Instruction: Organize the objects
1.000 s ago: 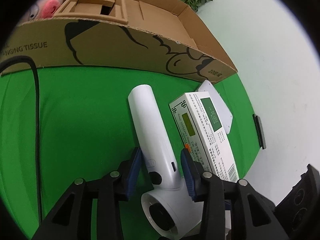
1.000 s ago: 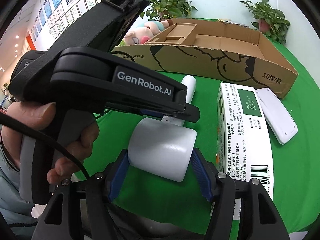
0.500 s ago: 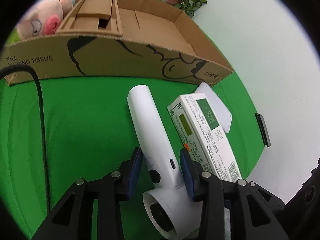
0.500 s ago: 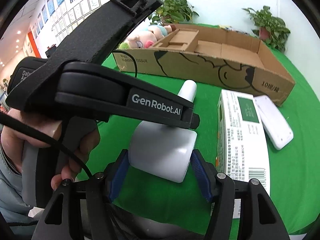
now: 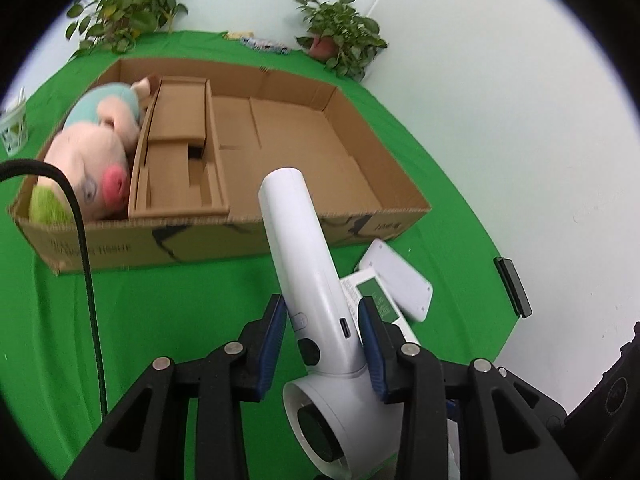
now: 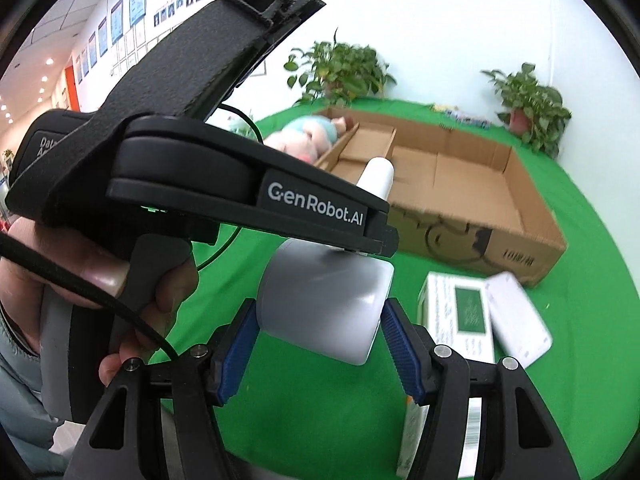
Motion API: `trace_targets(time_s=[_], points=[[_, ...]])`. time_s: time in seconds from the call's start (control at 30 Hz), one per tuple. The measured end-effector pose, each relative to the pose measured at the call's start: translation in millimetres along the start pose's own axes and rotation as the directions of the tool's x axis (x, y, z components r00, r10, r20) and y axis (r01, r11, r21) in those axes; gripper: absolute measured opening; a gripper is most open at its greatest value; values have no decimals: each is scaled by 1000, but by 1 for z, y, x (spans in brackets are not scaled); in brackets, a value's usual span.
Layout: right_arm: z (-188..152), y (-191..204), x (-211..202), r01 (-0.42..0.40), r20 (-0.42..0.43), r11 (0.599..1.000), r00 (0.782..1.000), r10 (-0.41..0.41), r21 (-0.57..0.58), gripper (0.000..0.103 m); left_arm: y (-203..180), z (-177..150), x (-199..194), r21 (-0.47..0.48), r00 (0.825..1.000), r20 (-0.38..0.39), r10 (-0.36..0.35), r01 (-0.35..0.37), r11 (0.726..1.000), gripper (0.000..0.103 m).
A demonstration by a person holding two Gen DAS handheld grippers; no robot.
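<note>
A white hair dryer [image 5: 316, 300] is held up off the green table by both grippers. My left gripper [image 5: 322, 320] is shut on its handle. My right gripper [image 6: 320, 332] is shut on its barrel [image 6: 324, 308]. The handle tip [image 6: 378, 174] points toward the open cardboard box [image 5: 304, 136], which also shows in the right wrist view [image 6: 460, 176]. A green-and-white carton [image 6: 456, 316] and a white flat device [image 6: 516, 320] lie on the cloth below, near the box's front wall.
A pink plush pig [image 5: 92, 148] and a cardboard insert [image 5: 176, 152] fill the box's left part. Potted plants [image 5: 340, 36] stand at the table's far edge. A black cable [image 5: 88, 264] hangs at the left. The left gripper's body [image 6: 200, 172] blocks much of the right wrist view.
Both grippers have lifted the hair dryer off the table and toward the box. The box interior now shows from above. The carton and white device stayed on the cloth.
</note>
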State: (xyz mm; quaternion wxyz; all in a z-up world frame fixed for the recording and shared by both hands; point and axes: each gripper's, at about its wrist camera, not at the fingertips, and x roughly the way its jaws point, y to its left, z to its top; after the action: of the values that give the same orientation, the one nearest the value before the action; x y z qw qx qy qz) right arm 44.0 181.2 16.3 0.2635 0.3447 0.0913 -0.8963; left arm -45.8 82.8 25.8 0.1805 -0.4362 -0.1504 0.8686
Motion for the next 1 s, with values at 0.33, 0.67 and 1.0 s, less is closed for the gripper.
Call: trace_targets(time_s=[0.33,0.67,1.0], points=[[51,-19,-16,40,123,999,992,-40,-2,60,-30,54,-20,107,995,103,15,-26,994,36],[105,-45,0,30,146,1000,989,-31,6,60,-29,118,-12,141,993,100,55,-68,988,35],[143,-91,61,-34,41,998,999,31,60,60,1,159,43,76,998,1,69,-69,995,36]])
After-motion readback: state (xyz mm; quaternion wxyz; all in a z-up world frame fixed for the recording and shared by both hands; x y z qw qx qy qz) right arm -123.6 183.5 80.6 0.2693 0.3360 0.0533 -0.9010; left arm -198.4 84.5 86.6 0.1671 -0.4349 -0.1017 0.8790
